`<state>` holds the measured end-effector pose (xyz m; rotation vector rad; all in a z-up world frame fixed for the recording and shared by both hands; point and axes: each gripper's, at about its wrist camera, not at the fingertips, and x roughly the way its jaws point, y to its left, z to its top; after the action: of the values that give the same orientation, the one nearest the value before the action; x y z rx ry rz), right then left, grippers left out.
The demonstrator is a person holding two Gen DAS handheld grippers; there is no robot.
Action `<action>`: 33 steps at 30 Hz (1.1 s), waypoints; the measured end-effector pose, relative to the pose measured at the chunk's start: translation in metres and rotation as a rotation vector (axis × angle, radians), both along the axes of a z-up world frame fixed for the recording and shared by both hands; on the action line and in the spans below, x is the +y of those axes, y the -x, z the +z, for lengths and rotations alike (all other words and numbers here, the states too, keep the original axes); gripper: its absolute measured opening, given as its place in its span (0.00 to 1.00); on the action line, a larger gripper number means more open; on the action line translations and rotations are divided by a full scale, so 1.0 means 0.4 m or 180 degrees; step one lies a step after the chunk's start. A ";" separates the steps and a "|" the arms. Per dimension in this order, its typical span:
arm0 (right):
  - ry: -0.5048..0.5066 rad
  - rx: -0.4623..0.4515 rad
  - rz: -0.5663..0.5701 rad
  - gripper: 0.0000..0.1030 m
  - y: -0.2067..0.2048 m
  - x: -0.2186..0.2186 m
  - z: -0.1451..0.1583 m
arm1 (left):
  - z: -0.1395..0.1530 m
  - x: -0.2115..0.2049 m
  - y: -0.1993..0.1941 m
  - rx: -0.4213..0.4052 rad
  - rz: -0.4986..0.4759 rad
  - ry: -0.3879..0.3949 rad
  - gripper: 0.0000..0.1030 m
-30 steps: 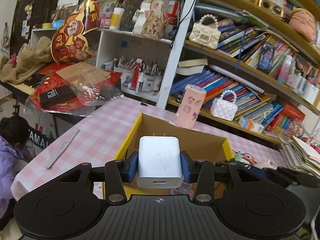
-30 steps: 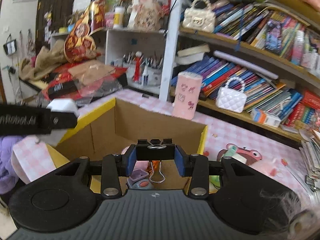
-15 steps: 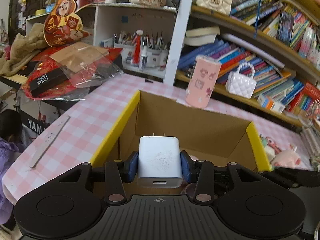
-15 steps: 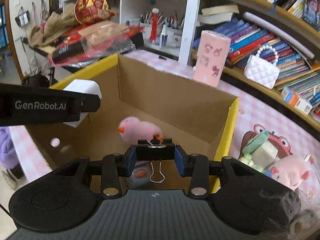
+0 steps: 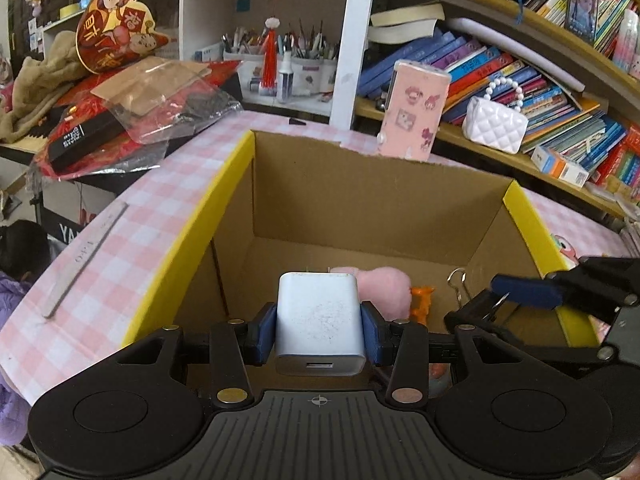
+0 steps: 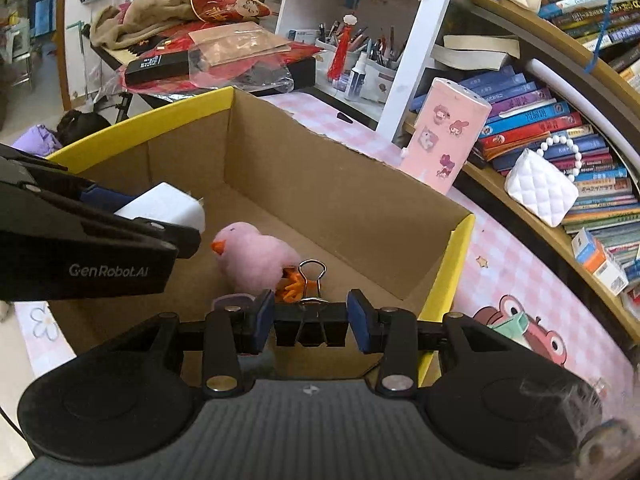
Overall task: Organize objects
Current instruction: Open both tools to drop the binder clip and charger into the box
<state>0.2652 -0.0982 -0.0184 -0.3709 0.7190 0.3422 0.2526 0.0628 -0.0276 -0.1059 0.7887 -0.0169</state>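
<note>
An open cardboard box (image 5: 372,196) (image 6: 320,184) with yellow rims stands on the pink checked table. My left gripper (image 5: 319,330) is shut on a white wall charger (image 5: 320,320) (image 6: 164,208), held over the box's near left part. My right gripper (image 6: 311,326) is shut on a black binder clip (image 6: 310,326) (image 5: 474,306) with wire handles, held over the near right part. A pink plush chick (image 6: 252,256) (image 5: 384,286) with an orange beak and feet lies on the box floor, beneath both grippers.
A pink sticker-covered case (image 5: 412,112) stands behind the box. Bookshelves with a white quilted purse (image 5: 496,126) run along the right. A grey nail file (image 5: 84,258) lies on the table left of the box; a cluttered keyboard stand sits beyond. A frog plush (image 6: 520,328) lies right of the box.
Both grippers have come forward and sunk over the box, each keeping its hold. The box interior and the pink chick have come into view, and the right gripper now shows in the left view.
</note>
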 end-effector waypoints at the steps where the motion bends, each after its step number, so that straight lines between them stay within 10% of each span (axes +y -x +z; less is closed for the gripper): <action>1: 0.0006 0.0000 0.0010 0.37 -0.001 -0.001 0.000 | -0.005 -0.001 -0.003 0.0021 0.0006 -0.0006 0.41; 17: -0.0311 -0.0082 -0.0237 0.43 0.019 -0.014 0.037 | 0.075 0.020 0.069 -0.0530 0.0193 -0.0014 0.65; 33: -0.0380 -0.0762 -0.0602 0.48 0.261 0.064 0.163 | 0.153 0.139 0.292 -0.0972 0.0330 0.0213 0.75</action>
<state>0.1607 -0.0728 0.0468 -0.2235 0.4916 0.1571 0.1357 0.1182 0.0336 -0.2024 0.4768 0.0380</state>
